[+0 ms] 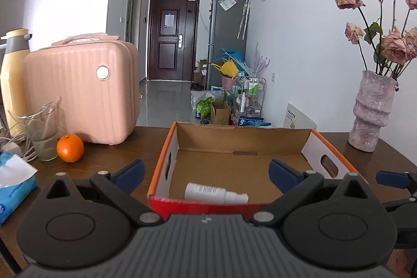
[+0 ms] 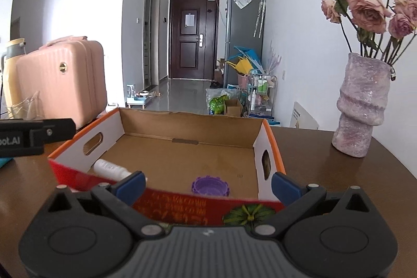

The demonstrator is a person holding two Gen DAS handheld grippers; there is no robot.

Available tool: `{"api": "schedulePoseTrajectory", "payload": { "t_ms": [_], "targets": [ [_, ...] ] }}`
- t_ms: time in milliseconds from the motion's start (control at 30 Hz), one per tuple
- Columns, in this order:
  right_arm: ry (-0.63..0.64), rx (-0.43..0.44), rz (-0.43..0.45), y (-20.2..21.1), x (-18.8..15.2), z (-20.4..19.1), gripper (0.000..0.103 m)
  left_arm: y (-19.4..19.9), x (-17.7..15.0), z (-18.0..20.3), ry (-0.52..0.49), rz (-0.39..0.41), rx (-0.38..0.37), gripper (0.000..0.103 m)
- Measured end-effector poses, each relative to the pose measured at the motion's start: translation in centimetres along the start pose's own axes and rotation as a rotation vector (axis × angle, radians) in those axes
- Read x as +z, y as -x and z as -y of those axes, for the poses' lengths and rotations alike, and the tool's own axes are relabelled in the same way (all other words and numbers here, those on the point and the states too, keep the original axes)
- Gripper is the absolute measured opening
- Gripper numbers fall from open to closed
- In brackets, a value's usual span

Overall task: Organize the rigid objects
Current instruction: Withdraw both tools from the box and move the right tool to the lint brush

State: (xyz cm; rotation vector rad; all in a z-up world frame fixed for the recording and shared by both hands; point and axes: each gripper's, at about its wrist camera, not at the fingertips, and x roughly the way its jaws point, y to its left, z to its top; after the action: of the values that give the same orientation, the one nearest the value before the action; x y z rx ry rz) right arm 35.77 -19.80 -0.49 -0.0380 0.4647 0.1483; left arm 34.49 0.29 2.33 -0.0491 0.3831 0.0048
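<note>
The brown tabletop (image 1: 135, 145) holds an open cardboard box (image 2: 182, 145). A white bottle (image 1: 216, 192) lies inside near the front, and a purple cap (image 2: 210, 186) sits beside it. The left tool (image 1: 207, 173) and right tool (image 2: 208, 184) are both wide and hold nothing.

Pink suitcase (image 1: 80, 93) behind an orange (image 1: 70, 148); glass cup (image 1: 43, 132) beside it; vase (image 1: 371, 111) of dried roses.

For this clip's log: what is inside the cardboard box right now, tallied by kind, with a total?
White bottle, lying on its side: 1
Purple round scalloped piece: 1
Total in the cardboard box: 2
</note>
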Motion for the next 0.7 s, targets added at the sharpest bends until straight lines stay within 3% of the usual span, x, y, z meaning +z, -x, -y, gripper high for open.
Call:
{"api": "schedulePoseTrajectory", "payload": {
  "t_ms": [700],
  "targets": [
    [-0.058, 0.019, -0.018, 7.8, -5.7, -0.7, 0.103, 8.1, -4.6, -1.2, -0.024, -0.009, 0.013, 0.103]
  ]
}}
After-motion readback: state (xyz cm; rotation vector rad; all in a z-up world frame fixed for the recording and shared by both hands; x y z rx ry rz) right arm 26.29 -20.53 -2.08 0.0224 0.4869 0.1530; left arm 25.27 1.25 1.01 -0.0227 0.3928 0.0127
